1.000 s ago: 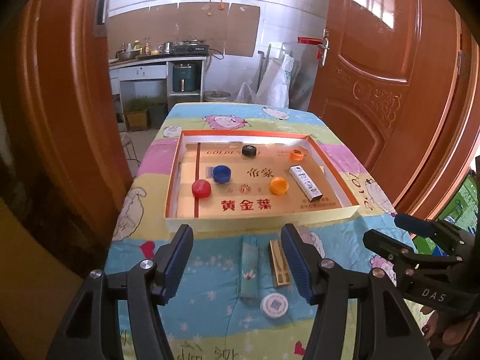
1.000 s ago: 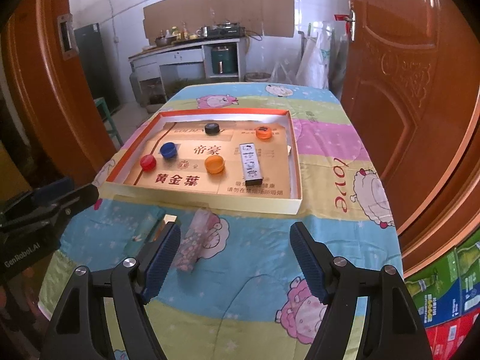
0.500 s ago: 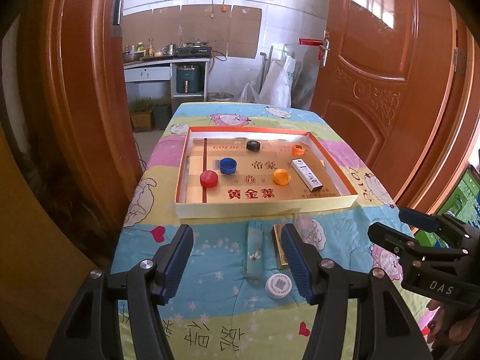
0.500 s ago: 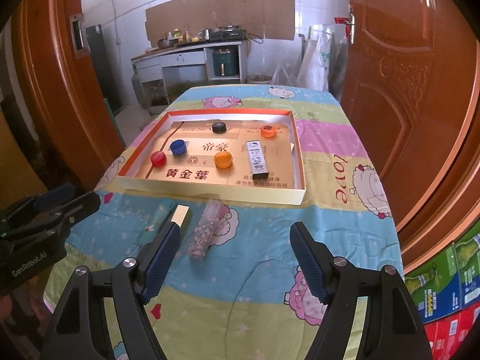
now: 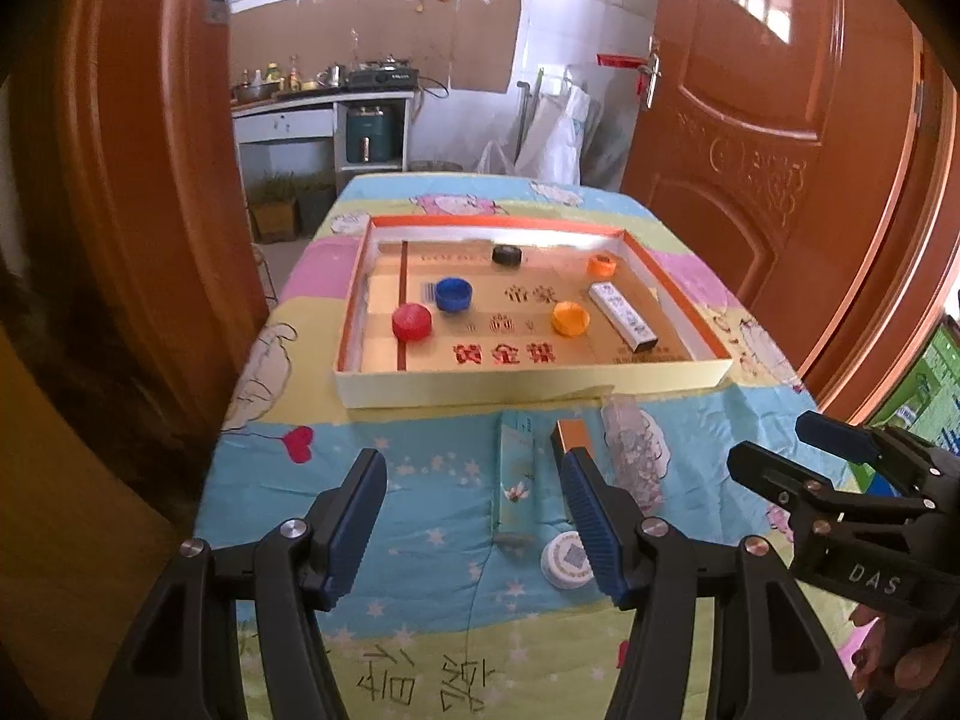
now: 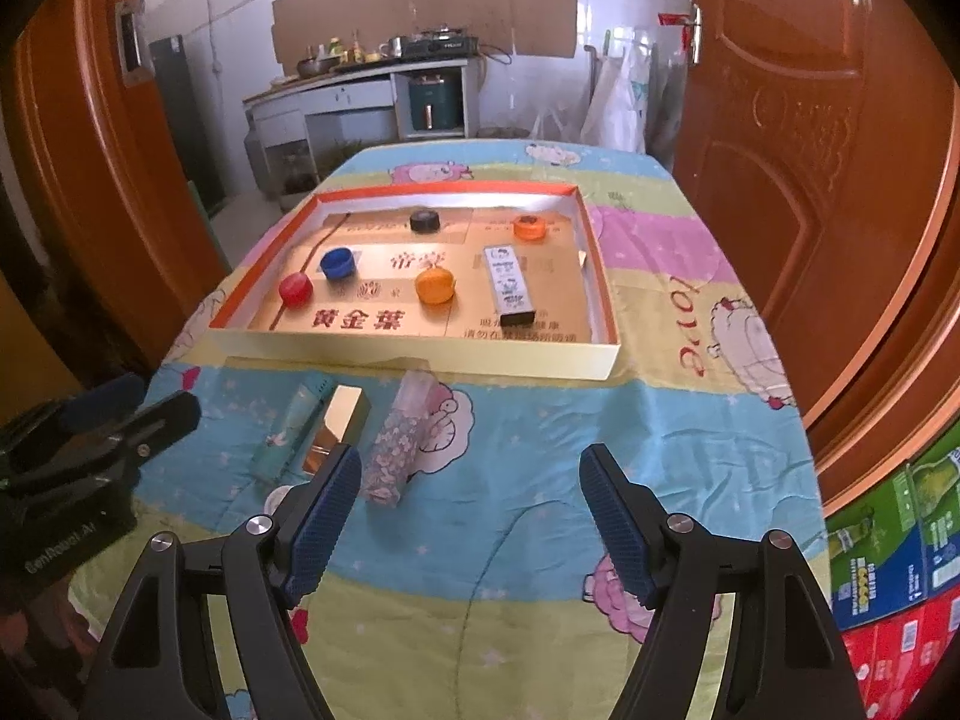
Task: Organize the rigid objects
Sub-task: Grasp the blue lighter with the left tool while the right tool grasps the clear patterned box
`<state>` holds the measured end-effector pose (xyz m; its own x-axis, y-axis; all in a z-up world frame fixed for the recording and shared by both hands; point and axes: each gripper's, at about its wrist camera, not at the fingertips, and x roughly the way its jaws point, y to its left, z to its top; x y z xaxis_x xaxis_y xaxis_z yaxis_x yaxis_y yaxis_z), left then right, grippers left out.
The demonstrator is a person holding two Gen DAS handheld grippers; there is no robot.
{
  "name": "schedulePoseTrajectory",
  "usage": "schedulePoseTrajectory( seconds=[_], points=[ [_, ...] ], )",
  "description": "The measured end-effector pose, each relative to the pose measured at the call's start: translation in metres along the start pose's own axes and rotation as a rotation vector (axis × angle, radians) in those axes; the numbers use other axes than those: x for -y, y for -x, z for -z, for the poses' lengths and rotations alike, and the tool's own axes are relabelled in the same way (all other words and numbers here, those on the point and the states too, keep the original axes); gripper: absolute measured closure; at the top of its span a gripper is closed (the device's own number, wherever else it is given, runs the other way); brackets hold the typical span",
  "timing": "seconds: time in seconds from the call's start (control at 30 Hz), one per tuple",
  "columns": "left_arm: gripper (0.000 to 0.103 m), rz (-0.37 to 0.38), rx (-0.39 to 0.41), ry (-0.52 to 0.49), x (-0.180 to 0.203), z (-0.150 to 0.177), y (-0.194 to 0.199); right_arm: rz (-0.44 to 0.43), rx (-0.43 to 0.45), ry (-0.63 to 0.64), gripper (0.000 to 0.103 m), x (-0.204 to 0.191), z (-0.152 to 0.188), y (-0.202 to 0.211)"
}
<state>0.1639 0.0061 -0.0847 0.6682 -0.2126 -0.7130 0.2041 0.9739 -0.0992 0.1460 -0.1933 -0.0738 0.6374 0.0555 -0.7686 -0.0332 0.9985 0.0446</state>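
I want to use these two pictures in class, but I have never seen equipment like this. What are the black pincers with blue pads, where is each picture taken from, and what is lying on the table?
No robot here: a person holds one pair of tongs in each hand, with a camera on each looking forward along its fingers. One picture is from the left tongs, the other from the right tongs. Both are open and hold nothing.

On the tablecloth stands a shallow tray containing a red cap, a blue cap, a black cap, two orange caps and a small long box. In front of the tray lie a green box, a gold box, a clear tube and a white cap.
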Motion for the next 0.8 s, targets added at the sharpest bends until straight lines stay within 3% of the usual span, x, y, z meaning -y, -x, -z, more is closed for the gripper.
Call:
schedulePoseTrajectory(
  seconds=[0.53,0.8],
  points=[
    [0.042,-0.028,-0.13,-0.12,0.017,0.003,-0.071,-0.011,-0.055,-0.034,0.026,0.006,-0.001,-0.038],
    [0.042,-0.05,-0.139,-0.149,0.018,0.008,-0.084,-0.013,-0.066,-0.04,0.026,0.009,-0.004,-0.048]
  ],
)
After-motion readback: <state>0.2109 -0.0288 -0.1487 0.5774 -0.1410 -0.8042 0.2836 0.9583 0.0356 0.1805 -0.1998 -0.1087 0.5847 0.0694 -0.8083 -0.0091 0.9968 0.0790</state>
